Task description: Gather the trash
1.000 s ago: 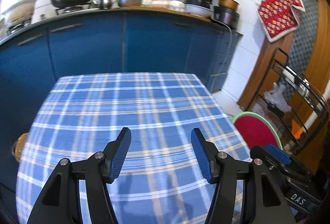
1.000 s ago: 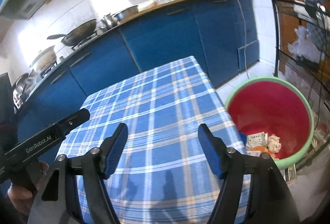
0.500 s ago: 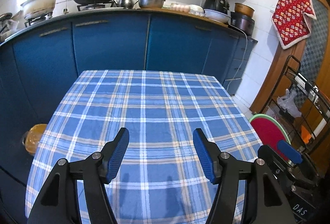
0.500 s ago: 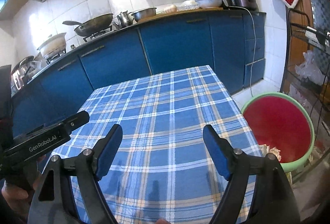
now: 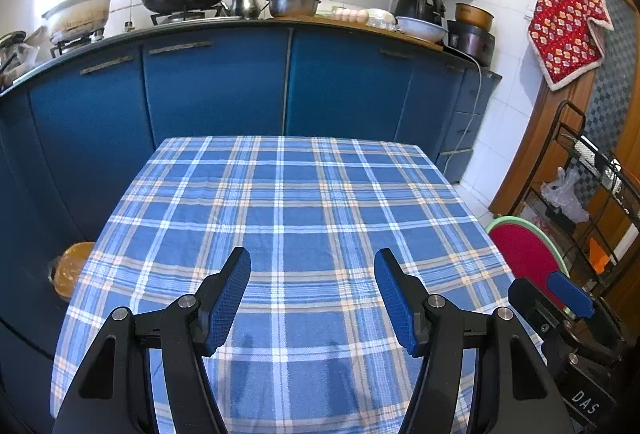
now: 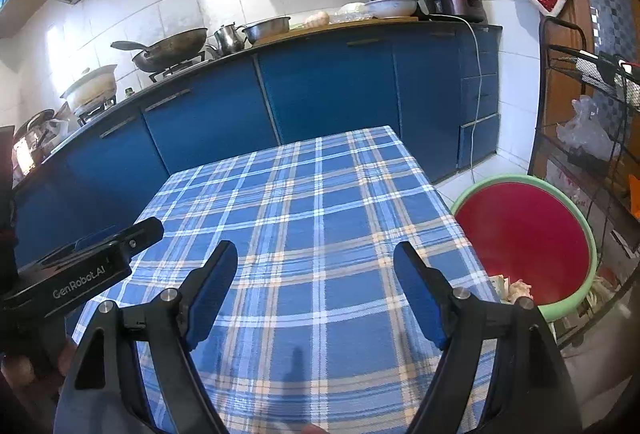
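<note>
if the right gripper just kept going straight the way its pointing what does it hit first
Most likely the blue plaid tablecloth on the table: the right gripper, open and empty, points slightly downward over it. Nothing lies on the cloth ahead; exact touchdown depth is unclear.

woven cloth tablecloth (image 5: 304, 202) (matt), glossy cabinets (image 5: 216, 86) — blue

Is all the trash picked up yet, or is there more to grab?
It looks nearly finished. Done: the checked tablecloth shows no trash, and crumpled paper lies in the red bin beside the table. In hand: nothing; the left hand-held gripper and right hand-held gripper are both open and empty. Left: nothing I can see, though the floor is mostly hidden.
</note>
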The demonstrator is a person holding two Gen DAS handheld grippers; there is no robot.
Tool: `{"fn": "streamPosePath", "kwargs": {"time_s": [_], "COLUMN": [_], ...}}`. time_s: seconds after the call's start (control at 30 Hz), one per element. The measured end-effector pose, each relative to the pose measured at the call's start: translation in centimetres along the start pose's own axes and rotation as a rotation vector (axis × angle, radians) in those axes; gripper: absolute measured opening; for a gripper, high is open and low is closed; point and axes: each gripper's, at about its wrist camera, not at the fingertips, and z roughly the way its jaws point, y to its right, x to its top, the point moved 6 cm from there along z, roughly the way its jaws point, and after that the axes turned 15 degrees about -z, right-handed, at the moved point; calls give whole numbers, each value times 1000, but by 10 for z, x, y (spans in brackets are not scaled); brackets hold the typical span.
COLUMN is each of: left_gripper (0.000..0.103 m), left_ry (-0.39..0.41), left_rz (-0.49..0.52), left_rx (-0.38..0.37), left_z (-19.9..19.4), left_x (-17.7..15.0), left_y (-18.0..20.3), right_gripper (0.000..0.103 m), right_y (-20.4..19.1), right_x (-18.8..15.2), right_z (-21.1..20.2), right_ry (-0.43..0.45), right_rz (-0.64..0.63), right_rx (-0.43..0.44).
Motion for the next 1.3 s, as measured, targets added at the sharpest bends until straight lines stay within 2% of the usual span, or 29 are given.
{"fn": "streamPosePath", "kwargs": {"time_s": [1.3], "left_gripper": [66], "left_ry": [13], "left_rz": [10], "left_rx": [-6], "left_z": [-5], "left_x": [0], "left_y": [6], "right_gripper": [80], "right_y": [2], "right_x": [-2], "right_z": [-1], "right_ry": [-6], "right_rz": [10], "right_rx": [2]}}
